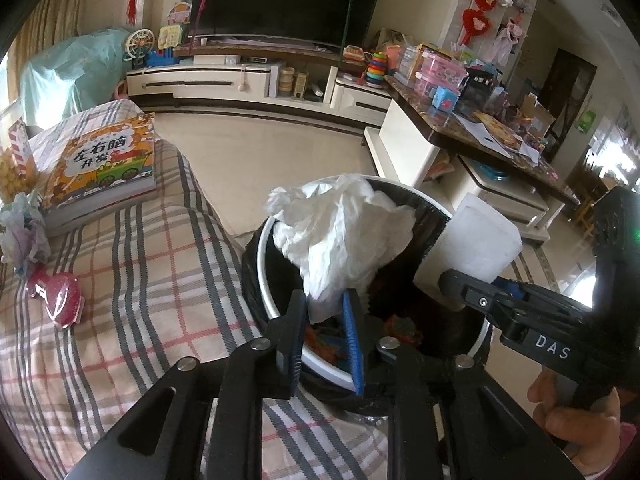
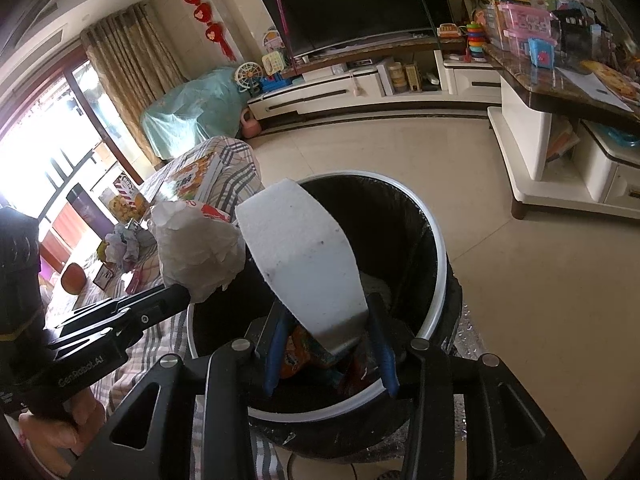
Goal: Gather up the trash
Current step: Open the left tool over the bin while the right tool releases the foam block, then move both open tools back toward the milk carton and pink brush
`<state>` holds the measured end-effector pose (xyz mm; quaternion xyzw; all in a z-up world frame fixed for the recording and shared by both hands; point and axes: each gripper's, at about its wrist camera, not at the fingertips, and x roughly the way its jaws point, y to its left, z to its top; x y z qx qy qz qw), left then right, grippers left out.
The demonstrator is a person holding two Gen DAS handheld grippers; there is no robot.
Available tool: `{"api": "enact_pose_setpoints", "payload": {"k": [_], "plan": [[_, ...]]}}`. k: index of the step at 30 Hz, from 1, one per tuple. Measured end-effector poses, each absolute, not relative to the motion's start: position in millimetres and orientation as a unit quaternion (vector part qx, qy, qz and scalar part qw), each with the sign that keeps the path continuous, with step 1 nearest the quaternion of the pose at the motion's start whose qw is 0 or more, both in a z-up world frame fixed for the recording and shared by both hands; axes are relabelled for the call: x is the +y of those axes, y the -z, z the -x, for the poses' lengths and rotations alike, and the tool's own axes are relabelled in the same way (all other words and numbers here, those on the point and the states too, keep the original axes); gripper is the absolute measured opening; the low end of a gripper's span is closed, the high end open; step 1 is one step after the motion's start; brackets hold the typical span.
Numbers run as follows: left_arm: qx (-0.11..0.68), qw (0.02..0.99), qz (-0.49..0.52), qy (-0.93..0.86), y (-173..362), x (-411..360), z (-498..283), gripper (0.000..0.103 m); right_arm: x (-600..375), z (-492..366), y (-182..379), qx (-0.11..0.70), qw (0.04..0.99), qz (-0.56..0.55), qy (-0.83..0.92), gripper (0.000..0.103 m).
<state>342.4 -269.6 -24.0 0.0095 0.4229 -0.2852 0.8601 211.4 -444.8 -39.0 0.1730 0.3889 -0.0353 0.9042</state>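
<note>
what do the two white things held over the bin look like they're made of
Crumpled wad in the left gripper: thin tissue or soft paper, matte, finely creased. Block in the right gripper: likely foam, given its pebbly, dull, speckled surface.

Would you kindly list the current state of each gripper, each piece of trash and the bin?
left gripper: shut on crumpled tissue, over the bin.
crumpled tissue: held, not yet dropped.
right gripper: shut on white foam block, over the bin.
white foam block: held, tilted.
trash bin: open, black liner in, partly filled with wrappers.
</note>
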Motion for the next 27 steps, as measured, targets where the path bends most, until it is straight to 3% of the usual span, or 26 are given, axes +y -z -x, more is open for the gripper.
{"api": "enact_pose_setpoints", "payload": {"k": [2, 6, 8, 12, 18, 27], "plan": [[0.421, 0.861, -0.01, 0.285, 22.3, -269.8, -341.6, 0.021, -446.3, -210.8, 38.1, 0.388, 0.904, -0.175, 0.037, 0.044], [0.412, 0.867, -0.01, 0.281, 19.0, -265.4, -335.7, 0.038, -448.6, -207.0, 33.4, 0.379, 0.907, -0.18, 0.037, 0.071], [0.409, 0.869, -0.008, 0.279, 19.6, -260.3, -332.0, 0.04, -448.2, -203.7, 30.8, 0.373, 0.909, -0.18, 0.04, 0.071], [0.413, 0.869, 0.008, 0.274, 23.7, -242.5, -322.4, 0.053, -444.4, -195.9, 26.0, 0.361, 0.913, -0.185, 0.039, 0.076], [0.418, 0.873, 0.023, 0.251, 32.6, -205.8, -303.3, 0.061, -424.8, -188.1, 22.8, 0.352, 0.918, -0.182, 0.02, 0.084], [0.421, 0.881, 0.068, 0.204, 35.2, -144.5, -277.2, 0.064, -389.0, -183.3, 20.0, 0.344, 0.92, -0.187, -0.012, 0.088]]}}
